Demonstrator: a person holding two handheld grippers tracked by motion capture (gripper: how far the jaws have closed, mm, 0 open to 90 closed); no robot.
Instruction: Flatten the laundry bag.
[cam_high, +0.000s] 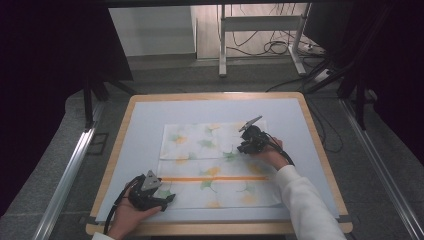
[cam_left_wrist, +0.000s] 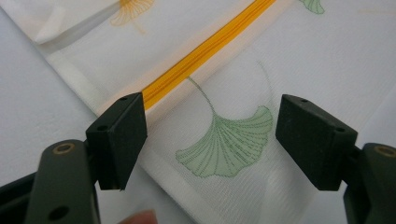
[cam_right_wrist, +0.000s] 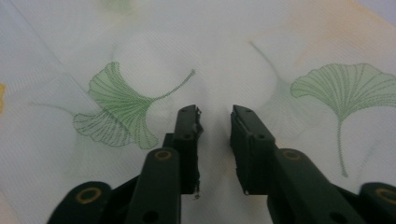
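A pale blue worktop (cam_high: 140, 130) with a wooden rim stands on a grey floor, with a metal frame and loose cables behind it, and on it lies a white cloth (cam_high: 200, 150) printed with green and orange ginkgo leaves. In the high view the cloth is partly folded: a wider lower layer runs left to right across the near half of the worktop, crossed by an orange stripe (cam_high: 215, 178) along that same long axis, and a narrower upper panel lies over its far part. The left gripper (cam_high: 167, 199) rests at the cloth's near left corner, while the right gripper (cam_high: 245, 148) is set down on the right part of the upper panel, so the right hand is the nearer one to the fold and the left hand the nearer one to the free corner. In the left gripper view the jaws stand wide apart with nothing pinched; the cloth lies flat under and ahead of them, a green leaf (cam_left_wrist: 229, 144) between the two pads, the stripe running diagonally away up to the right, and the hemmed edge passing beneath the left pad. In the right gripper view the jaws are narrow, tips down against the fabric with a strip of cloth in the gap between them; whether they truly pinch a ridge of it I cannot tell. Judging from this, the coming move turns on lifting fabric straight ahead of the right jaws, across the stripe's axis.
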